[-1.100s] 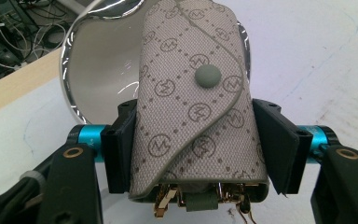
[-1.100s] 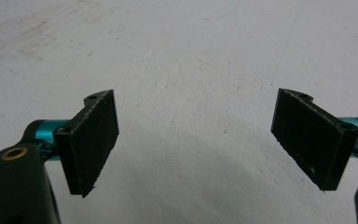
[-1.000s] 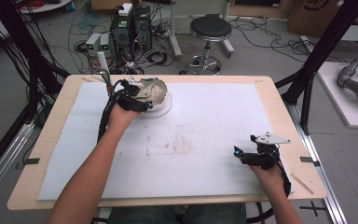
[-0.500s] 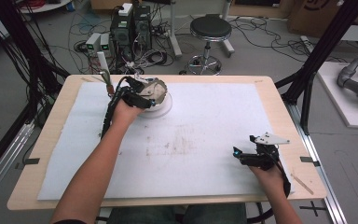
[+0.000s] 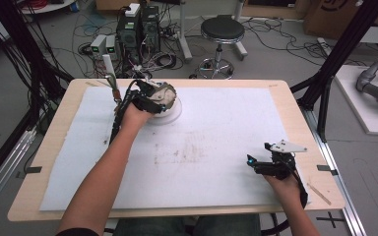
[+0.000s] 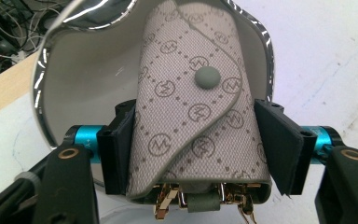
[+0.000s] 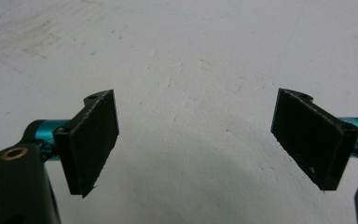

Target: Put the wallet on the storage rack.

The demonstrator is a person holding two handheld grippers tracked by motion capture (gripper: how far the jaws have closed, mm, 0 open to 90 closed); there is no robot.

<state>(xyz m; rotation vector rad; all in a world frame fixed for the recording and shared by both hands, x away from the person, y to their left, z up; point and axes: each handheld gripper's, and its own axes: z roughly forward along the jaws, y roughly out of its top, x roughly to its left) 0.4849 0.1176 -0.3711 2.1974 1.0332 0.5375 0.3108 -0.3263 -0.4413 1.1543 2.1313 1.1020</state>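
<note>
While the pouch (image 6: 193, 121) sits in the bowl (image 6: 81, 88), placement looks done.
Left tool (image 6: 196, 147) has just been opening, pouch between its jaws; withdrawal remains; right tool (image 7: 212, 140) wide, empty.

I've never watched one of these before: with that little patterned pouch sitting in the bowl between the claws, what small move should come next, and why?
Probably draw the left gripper straight back. Its jaws have just been opening; the right pad stands off the pouch, which lies in the bowl. So the pouch looks set down, and backing away should leave it there undisturbed.

Beige monogram pouch (image 6: 191, 116), grey snap.
White bowl (image 6: 88, 79) w/ silver rim; black jaws, teal bars; white mat (image 5: 226, 128).
</note>
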